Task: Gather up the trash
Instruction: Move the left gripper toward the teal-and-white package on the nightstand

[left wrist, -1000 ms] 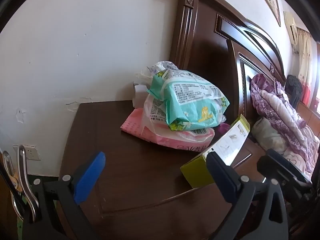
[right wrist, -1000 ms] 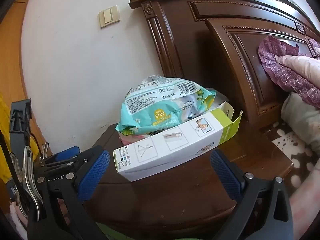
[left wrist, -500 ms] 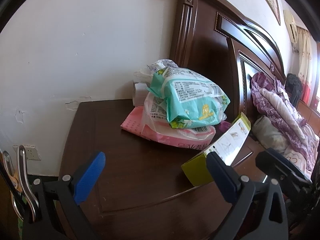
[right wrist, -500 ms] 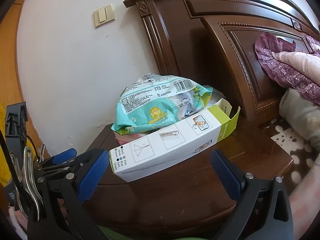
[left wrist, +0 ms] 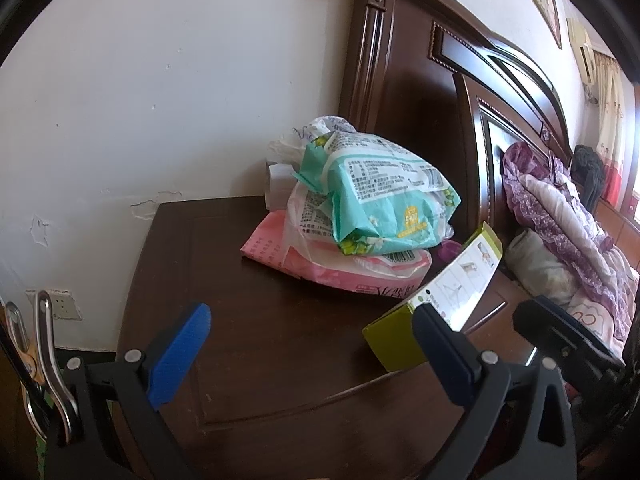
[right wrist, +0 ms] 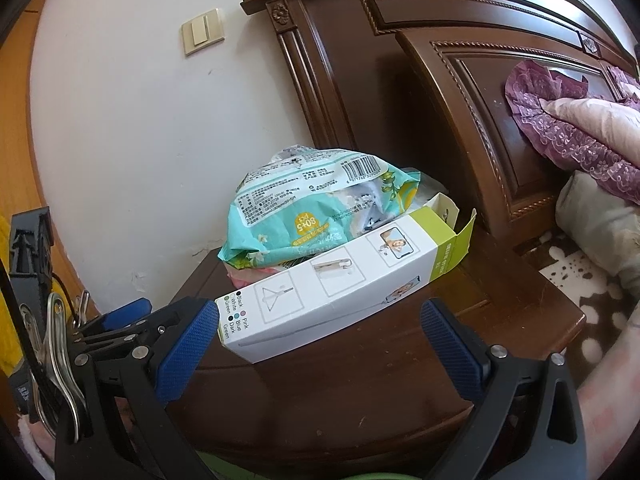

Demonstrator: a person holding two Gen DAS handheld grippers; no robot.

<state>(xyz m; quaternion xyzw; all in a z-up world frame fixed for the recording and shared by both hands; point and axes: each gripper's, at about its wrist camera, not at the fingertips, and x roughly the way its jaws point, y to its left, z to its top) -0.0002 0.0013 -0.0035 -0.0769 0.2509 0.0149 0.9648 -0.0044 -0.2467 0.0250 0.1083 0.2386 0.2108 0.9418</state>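
A long white and green carton with its far flap open lies on the dark wooden nightstand. Behind it a teal wipes pack sits on a pink pack. My right gripper is open, its blue pads just short of the carton's near end. In the left wrist view the carton lies at the right, partly behind the right pad. My left gripper is open over bare wood, nothing between its fingers. The right gripper's black frame shows beyond the carton.
A carved dark headboard rises right behind the nightstand. A bed with purple and pink bedding lies to the right. A white wall backs the nightstand, with a socket low down and a light switch higher up.
The right gripper has moved closer to the carton, which now looms larger between its pads. The left gripper has barely shifted.
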